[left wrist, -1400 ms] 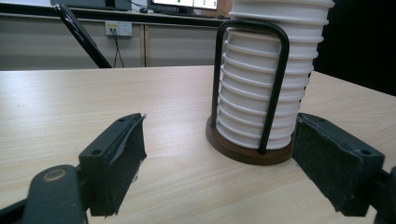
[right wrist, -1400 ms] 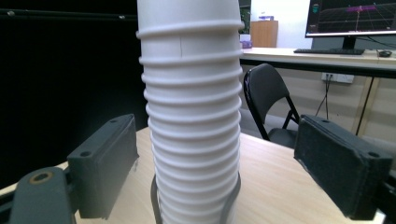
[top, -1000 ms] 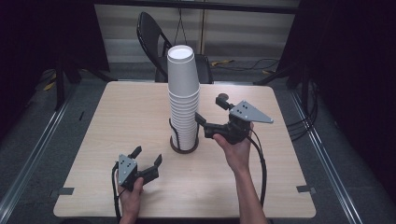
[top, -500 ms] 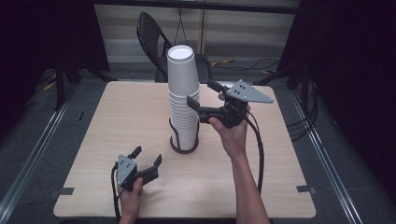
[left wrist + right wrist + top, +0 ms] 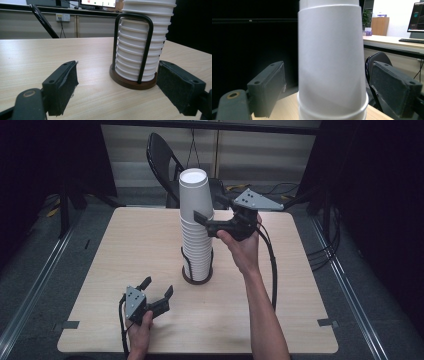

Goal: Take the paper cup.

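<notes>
A tall stack of white paper cups [image 5: 196,227] stands upside down in a black wire holder on a round dark base [image 5: 196,277] at mid table. The top cup [image 5: 331,62] stands between the two jaws of my right gripper [image 5: 214,213], which is open and level with it, with gaps on both sides. My left gripper [image 5: 156,288] rests low near the table's front left, open and empty, facing the stack's base [image 5: 132,83] from a short distance. In the left gripper view the wire loop [image 5: 132,45] rises in front of the lower cups [image 5: 140,50].
The wooden table [image 5: 125,250] has bare surface all round the stack. A black folding chair [image 5: 165,160] stands behind the far edge. Cables [image 5: 272,265] trail from the right gripper along the forearm. Dark floor and metal rails flank the table.
My right gripper has risen from beside the lower part of the stack up to the top cup, and its jaws now straddle it. The left gripper has stayed put.
</notes>
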`<state>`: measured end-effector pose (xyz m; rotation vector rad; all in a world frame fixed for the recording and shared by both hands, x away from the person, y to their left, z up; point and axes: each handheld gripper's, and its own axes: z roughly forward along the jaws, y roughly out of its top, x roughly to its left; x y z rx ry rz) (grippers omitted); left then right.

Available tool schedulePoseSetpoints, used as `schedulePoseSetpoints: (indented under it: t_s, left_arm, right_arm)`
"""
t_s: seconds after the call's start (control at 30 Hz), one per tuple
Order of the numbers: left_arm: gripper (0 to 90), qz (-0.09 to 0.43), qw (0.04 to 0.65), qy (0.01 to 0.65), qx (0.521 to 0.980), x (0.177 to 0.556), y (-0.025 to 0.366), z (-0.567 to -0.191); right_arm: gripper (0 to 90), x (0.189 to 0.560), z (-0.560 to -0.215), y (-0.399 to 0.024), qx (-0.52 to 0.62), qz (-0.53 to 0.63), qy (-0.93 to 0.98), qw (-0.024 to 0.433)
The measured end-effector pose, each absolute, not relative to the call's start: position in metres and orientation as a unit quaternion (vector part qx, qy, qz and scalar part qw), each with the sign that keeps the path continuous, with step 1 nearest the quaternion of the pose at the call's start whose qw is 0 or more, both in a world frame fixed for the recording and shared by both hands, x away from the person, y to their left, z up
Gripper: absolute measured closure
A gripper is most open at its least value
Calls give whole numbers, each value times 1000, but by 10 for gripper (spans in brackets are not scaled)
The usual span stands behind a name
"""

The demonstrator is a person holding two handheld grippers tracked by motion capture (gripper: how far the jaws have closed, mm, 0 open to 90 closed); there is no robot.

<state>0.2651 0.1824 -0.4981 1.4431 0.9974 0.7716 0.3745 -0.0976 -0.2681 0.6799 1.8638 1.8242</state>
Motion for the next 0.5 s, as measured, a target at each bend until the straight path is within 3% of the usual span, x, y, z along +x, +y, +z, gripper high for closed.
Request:
schedulePoseSetpoints:
  t_s: [0.5]
  left_arm:
    - [174, 329, 579, 426, 613, 265, 183, -498]
  right_arm:
    - [101, 402, -268, -68, 249, 635, 699, 213]
